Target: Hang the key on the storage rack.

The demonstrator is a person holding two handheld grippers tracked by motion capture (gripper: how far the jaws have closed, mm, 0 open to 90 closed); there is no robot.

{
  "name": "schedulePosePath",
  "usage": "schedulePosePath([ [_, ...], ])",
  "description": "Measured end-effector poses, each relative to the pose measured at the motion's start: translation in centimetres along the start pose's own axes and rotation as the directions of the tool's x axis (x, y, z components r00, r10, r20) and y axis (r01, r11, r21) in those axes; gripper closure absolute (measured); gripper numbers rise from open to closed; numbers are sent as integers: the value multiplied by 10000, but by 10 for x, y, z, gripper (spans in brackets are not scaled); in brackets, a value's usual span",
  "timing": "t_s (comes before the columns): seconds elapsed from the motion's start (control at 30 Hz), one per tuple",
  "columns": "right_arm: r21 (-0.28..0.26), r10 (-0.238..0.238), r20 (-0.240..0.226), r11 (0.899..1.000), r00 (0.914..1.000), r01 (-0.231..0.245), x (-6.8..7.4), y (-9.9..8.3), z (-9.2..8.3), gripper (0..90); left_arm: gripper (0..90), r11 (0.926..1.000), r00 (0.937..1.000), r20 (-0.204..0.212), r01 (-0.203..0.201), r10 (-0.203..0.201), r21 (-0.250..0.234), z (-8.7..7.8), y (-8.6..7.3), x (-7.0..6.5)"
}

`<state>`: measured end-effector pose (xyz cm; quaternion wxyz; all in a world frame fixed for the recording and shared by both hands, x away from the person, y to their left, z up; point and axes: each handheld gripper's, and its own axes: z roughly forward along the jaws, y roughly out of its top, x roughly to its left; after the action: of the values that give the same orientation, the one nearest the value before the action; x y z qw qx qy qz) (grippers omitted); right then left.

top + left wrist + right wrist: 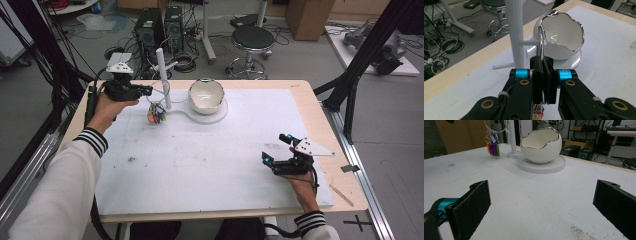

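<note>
We grip a key ring beside the white stand.

Our left gripper has its fingers pressed shut on the metal key ring, which rises just ahead of them; coloured tags hang below them. Just beyond stand the white peg stand and the eggshell-shaped bowl on its round base. Our right gripper rests on the white worktop, well apart from them, fingers spread wide with nothing between.

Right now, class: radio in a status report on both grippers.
Left gripper shut on key ring beside stand. Right gripper open, idle. Nothing in the way.
</note>
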<state>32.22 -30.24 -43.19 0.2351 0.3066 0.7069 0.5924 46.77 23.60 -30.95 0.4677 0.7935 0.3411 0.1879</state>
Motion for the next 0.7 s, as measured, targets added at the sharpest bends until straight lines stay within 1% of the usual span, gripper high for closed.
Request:
schedulePosePath([
  [0.07,84,122,41,9999,9999,-122,0,-3,0,9,870,10000,10000,-16,31,-31,11,1,-1,2],
  [0.23,97,174,134,9998,9998,-175,0,-11,1,9,870,9997,9997,-151,211,-210,109,6,-4,5],
  [0.27,99,185,182,9998,9997,-187,0,-12,0,9,870,9997,9997,-162,189,-186,149,7,-4,6],
  [0.33,100,295,109,9995,9995,-296,0,-15,0,9,870,9996,9995,-181,258,-256,135,9,-5,7],
  [0.4,-141,323,151,9994,9994,-321,-1,-16,-2,9,870,9994,9994,-221,274,-270,190,11,-6,8],
  [0.43,-141,323,151,9994,9994,-321,-1,-16,-2,9,870,9993,9994,-237,260,-254,257,12,-6,9],
  [0.47,-129,504,187,9987,9986,-501,-1,-16,-2,9,869,9993,9993,-264,283,-276,263,13,-7,9],
  [0.7,-92,505,268,9987,9984,-502,-1,-17,-2,9,865,9986,9988,-398,289,-272,442,20,-9,10],
])
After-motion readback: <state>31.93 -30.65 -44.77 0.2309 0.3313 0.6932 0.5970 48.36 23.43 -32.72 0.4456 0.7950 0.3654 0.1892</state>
